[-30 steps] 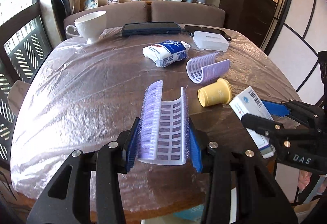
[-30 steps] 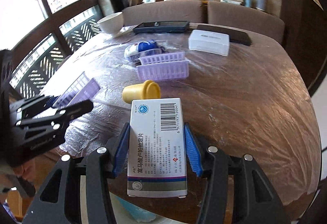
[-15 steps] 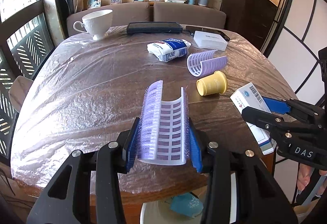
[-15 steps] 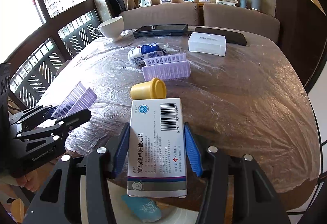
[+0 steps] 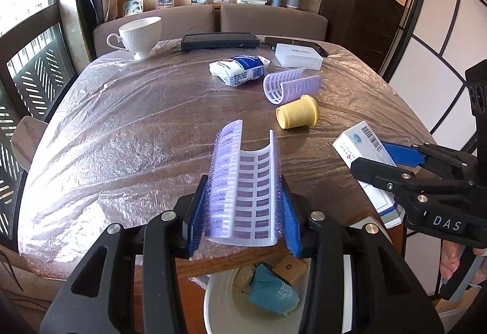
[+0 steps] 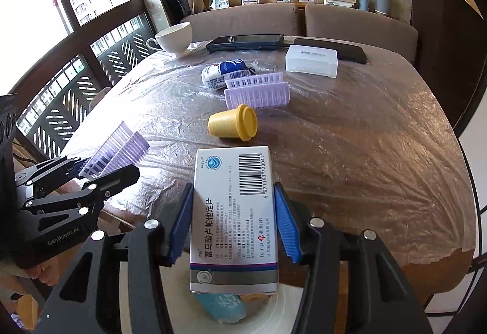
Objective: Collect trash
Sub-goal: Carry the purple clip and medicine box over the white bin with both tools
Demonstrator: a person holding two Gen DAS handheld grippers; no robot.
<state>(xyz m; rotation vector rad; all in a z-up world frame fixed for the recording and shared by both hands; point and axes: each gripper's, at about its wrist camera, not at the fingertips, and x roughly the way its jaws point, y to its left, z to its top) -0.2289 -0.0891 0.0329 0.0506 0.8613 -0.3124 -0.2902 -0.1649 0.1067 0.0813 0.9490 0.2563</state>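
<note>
Left gripper (image 5: 243, 206) clamps purple tray (image 5: 243, 181); right gripper (image 6: 234, 221) seemingly clamps medicine box (image 6: 232, 212).

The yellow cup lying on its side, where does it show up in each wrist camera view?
Left wrist: yellow cup right of centre, in front of the purple curler.
Right wrist: yellow cup centre, just beyond the held medicine box.
Shared landmark: white teacup.

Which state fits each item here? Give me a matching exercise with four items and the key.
Items:
1. medicine box
2. yellow cap
3. teacup
4. blue crumpled wrapper

States:
A. upright at the table's far corner
B. lying on its side on the table
C. inside the white bin below the table edge
D. clamped in the right gripper

Pairs: 1-D, 2-B, 3-A, 4-C
</note>
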